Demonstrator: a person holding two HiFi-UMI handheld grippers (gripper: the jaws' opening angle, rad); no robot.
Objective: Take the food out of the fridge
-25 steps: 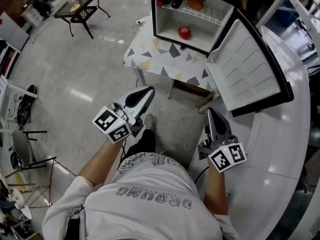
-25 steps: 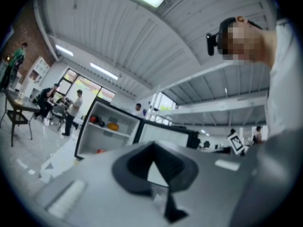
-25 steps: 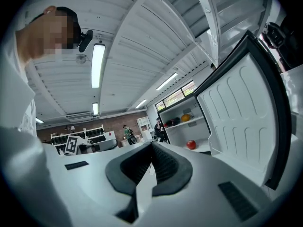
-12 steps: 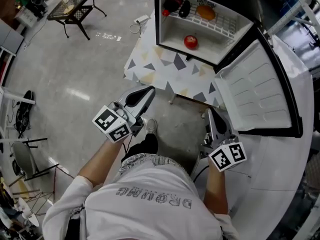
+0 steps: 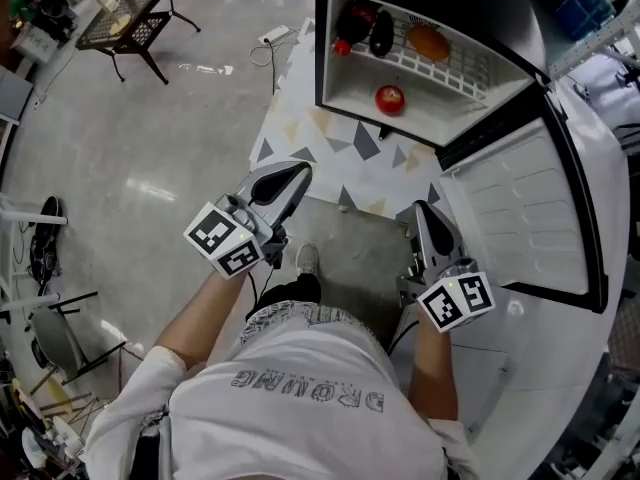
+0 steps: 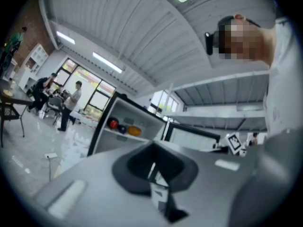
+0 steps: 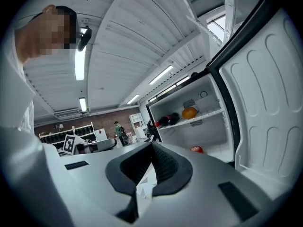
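Observation:
The small fridge (image 5: 333, 38) stands open on a low table, its door (image 5: 520, 208) swung out to the right. On its wire shelf lie an orange (image 5: 428, 42), a dark eggplant (image 5: 381, 32) and a red-and-dark item (image 5: 350, 26). A red apple (image 5: 390, 98) sits on the fridge floor. My left gripper (image 5: 298, 173) and right gripper (image 5: 424, 213) are held level, side by side, short of the table, both shut and empty. The left gripper (image 6: 152, 148) faces the fridge with the orange (image 6: 134, 131) far ahead. The right gripper (image 7: 151, 145) sees the orange (image 7: 189, 112) and apple (image 7: 196, 149).
The table (image 5: 330, 138) under the fridge has a triangle-patterned cloth. A white curved counter (image 5: 560, 368) runs along the right, beneath the open door. A black wire table (image 5: 130, 13) and a power strip (image 5: 272, 36) are on the floor at the far left. People (image 6: 71, 103) stand far off.
Both grippers, still shut, have come forward toward the fridge together; the fridge and its table now lie nearer and more centred in the head view.

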